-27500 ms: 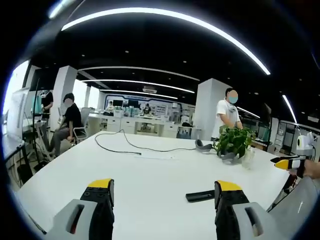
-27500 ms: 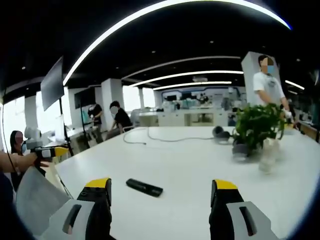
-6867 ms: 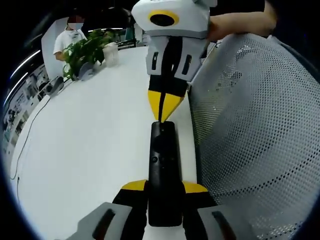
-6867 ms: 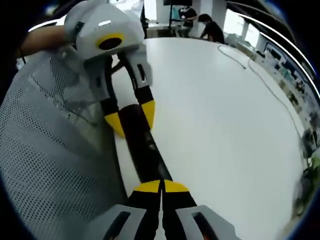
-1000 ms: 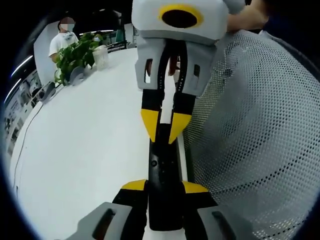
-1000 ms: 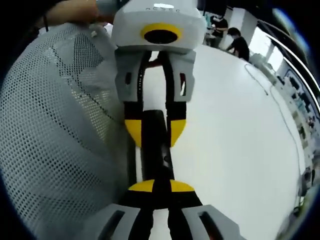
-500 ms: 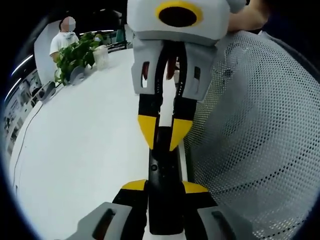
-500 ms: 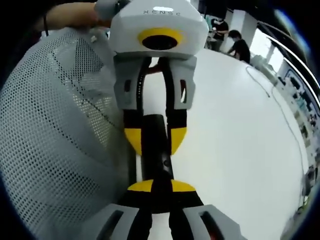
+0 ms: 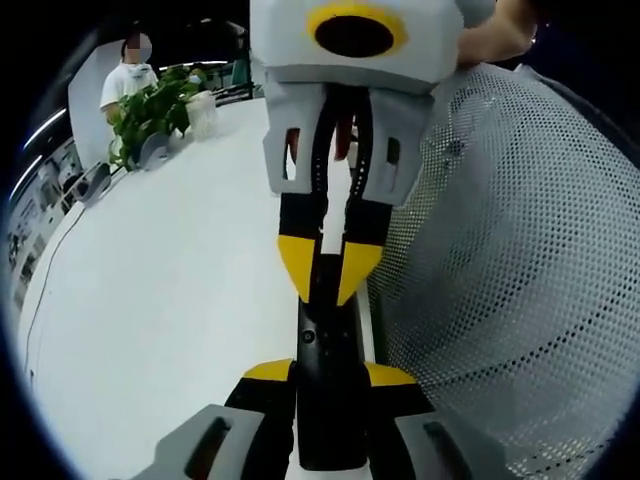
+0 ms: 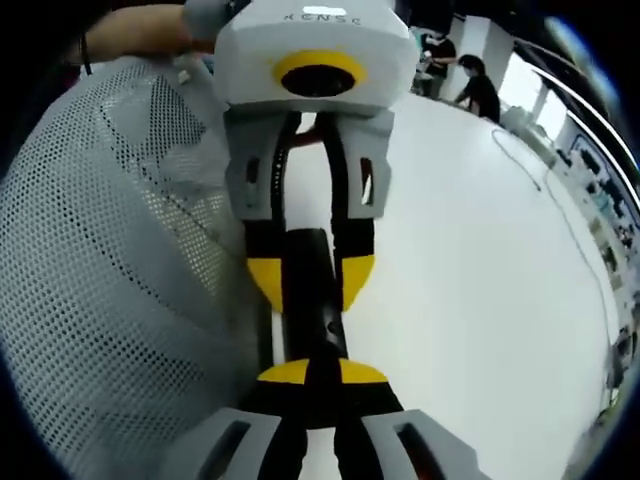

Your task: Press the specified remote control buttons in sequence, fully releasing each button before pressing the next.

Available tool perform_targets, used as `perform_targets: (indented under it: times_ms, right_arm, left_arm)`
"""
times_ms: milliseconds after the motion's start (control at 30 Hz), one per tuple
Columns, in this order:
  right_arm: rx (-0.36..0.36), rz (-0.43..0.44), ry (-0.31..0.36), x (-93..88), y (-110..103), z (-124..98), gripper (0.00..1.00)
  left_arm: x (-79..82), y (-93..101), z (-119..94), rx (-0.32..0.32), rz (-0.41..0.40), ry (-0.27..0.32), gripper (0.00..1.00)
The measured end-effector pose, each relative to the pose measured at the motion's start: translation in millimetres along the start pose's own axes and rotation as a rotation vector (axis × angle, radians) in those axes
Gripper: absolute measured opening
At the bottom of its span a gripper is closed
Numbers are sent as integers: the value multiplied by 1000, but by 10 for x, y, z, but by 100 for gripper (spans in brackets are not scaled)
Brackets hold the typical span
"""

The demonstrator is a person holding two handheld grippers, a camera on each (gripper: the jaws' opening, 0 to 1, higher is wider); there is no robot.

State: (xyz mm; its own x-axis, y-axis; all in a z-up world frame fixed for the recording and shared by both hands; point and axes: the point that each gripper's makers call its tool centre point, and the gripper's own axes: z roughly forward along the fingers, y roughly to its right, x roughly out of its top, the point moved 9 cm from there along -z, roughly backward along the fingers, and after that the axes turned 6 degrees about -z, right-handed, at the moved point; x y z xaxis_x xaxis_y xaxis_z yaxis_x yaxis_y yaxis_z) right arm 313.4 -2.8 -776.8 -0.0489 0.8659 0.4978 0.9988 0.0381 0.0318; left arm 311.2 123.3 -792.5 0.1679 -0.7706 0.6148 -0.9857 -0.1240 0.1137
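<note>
A black remote control lies lengthwise between the jaws of my left gripper, which is shut on its near end above the white table. My right gripper comes down from the top of the left gripper view, its yellow tips a narrow gap apart over the remote's far part. In the right gripper view the remote runs from the left gripper, clamped on its sides, down to my right gripper, whose tips sit slightly apart on top of it. Whether they touch a button is hidden.
A white mesh chair back stands close beside the remote, also seen as mesh chair back. A potted plant and a standing person are at the table's far end. A cable crosses the table.
The right gripper has edged slightly nearer along the remote, its tips still a little apart. The left gripper keeps its hold.
</note>
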Motion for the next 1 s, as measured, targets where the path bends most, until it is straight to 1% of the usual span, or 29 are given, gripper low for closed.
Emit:
perform_targets:
  times_ms: [133,233,367,433,500,533,567,600,633,700,767,800,833,867,900,933,1000]
  right_arm:
    - [-15,-10,9,1,-38,1,5]
    - [-18,-28,21,-1,-33,5,6]
    - [-18,-54,9,20,-40,11,6]
    - [-16,-45,11,23,-30,10,6]
    - [2,-15,53,53,-37,41,10]
    - [11,-4,58,76,-48,54,12]
    - [8,-23,51,87,-62,66,11]
    - [-28,-121,5,84,-22,52,9]
    - [-5,-81,17,114,-52,58,9]
    - [-10,-65,26,97,-50,56,9]
    - [2,-6,49,69,-29,45,8]
    - [5,-2,49,63,-15,37,6]
    - [-21,-48,26,43,13,19,2]
    - [-14,-75,21,35,6,21,0]
    - [-29,-82,16,21,7,20,0]
    - [-14,-68,27,28,-12,28,0]
    - [-13,-72,23,42,-22,32,0]
  left_arm:
    - [-20,-8,-23,0,-15,-3,25]
    - [-17,8,-19,9,0,-8,25]
    - [-23,9,-20,14,7,-5,25]
    - [-29,5,-22,12,1,3,25]
    - [-32,0,-22,9,-5,8,25]
    - [-33,-1,-22,8,-9,10,25]
    - [-34,0,-22,7,-9,11,25]
    - [-35,0,-21,7,-10,13,25]
    - [-36,0,-22,7,-10,14,25]
    - [-38,-1,-24,6,-13,17,25]
    - [-40,-2,-26,6,-21,21,25]
    - [-40,-2,-27,5,-22,24,25]
    - [-39,-3,-23,5,-20,26,25]
    - [-39,-5,-23,5,-21,25,25]
    - [-39,-3,-23,5,-22,25,25]
    - [-39,-2,-23,5,-21,25,25]
    - [-37,-2,-23,5,-21,23,25]
